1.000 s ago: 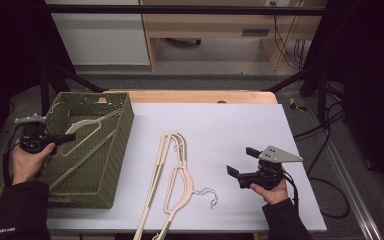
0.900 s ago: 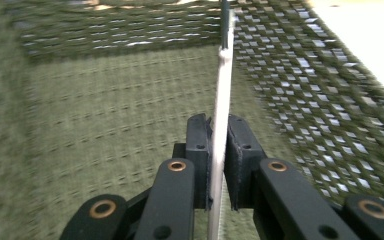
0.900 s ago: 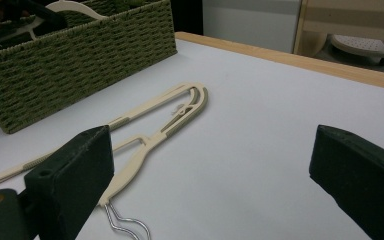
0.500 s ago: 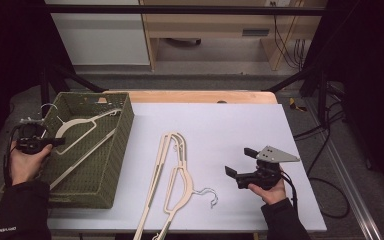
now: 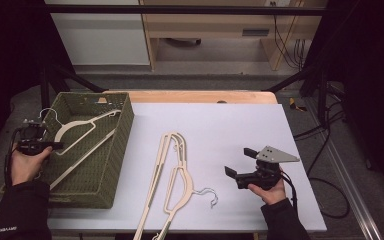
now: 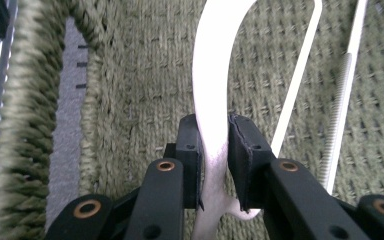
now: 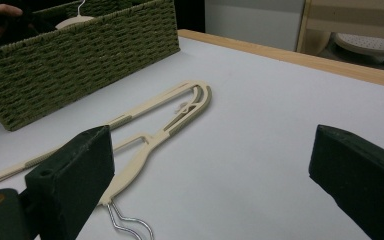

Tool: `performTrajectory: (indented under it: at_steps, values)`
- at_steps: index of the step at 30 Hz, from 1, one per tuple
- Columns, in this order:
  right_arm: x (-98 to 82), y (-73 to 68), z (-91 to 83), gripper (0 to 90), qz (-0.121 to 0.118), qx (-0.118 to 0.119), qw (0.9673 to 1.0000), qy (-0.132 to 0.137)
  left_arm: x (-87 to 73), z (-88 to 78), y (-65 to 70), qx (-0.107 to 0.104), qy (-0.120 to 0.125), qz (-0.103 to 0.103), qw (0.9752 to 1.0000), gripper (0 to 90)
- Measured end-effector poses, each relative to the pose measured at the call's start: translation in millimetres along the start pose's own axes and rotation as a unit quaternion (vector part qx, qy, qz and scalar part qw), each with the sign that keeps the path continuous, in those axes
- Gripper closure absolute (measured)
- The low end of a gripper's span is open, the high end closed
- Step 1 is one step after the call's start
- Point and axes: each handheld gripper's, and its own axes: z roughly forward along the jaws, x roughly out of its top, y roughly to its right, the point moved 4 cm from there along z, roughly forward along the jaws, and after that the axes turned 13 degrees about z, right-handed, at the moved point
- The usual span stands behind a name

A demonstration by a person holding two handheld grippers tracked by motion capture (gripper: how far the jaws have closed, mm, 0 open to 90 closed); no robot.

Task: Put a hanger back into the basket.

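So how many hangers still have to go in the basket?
One cream hanger is already down inside the green basket, with the left tongs closed around it; their jaws have just been loosening slightly. Two hangers on the table are left, lying overlapped on the white top. The right tongs are open and empty beside them.

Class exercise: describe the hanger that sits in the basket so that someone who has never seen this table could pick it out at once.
Find the green woven basket at the table's left end. Inside it a cream hanger lies slanted, with the left claw closed around its neck. Unlike the two hangers lying flat on the white tabletop, it is inside the basket and gripped.
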Motion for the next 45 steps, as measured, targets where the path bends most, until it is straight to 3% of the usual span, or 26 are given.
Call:
performTrajectory:
  at_steps: [9,14,18,21,24,26,30,33,34,35,39,41,45]
  values:
    - [0.2,-0.1,-0.8,4.9,-0.003,0.001,1.0000,-0.001,-2.1,2.0,-0.6,0.004,-0.015,-0.006,0.9999,73.0]
    - [1.2,-0.8,-1.6,4.9,-0.001,0.001,1.0000,0.004,-2.1,-3.7,-0.3,0.008,-0.012,-0.009,0.9999,68.8]
    - [1.7,-1.5,-2.6,4.9,-0.001,0.003,1.0000,0.004,0.5,-14.0,1.0,0.007,0.008,-0.011,0.9999,64.1]
    - [2.1,-1.9,-2.8,4.9,-0.002,0.003,1.0000,0.005,4.0,-24.1,4.8,0.002,0.031,-0.001,0.9995,59.4]
    - [2.1,-2.4,-2.5,4.9,-0.003,0.004,1.0000,0.004,8.5,-35.1,11.5,-0.004,0.071,0.008,0.9974,52.9]
    - [1.5,-3.0,-1.8,5.0,-0.004,0.006,1.0000,0.001,11.2,-42.9,18.2,-0.012,0.100,0.019,0.9947,48.5]
    - [0.6,-4.4,-0.4,6.0,-0.007,0.011,0.9999,0.000,15.8,-59.6,37.8,-0.033,0.155,0.051,0.9860,35.0]
    - [0.0,-5.7,1.1,6.0,-0.003,0.014,0.9999,-0.002,19.2,-74.1,53.8,-0.041,0.194,0.070,0.9777,23.8]
    - [-0.1,-5.9,1.9,6.0,-0.003,0.013,0.9999,-0.002,20.3,-79.2,59.6,-0.051,0.210,0.070,0.9740,20.4]
    - [-0.5,-6.1,2.3,6.0,-0.003,0.014,0.9999,-0.003,22.0,-84.8,67.6,-0.060,0.232,0.071,0.9682,18.4]
    - [-1.3,-8.5,3.8,6.1,-0.006,0.017,0.9998,-0.006,25.2,-99.2,94.0,-0.078,0.270,0.091,0.9554,12.4]
    - [-1.8,-10.1,4.6,6.2,-0.009,0.020,0.9997,-0.009,25.9,-104.3,110.9,-0.095,0.286,0.100,0.9484,10.1]
    - [-3.5,-13.0,7.1,7.0,-0.011,0.026,0.9995,-0.017,26.4,-110.7,147.9,-0.106,0.310,0.132,0.9355,8.0]
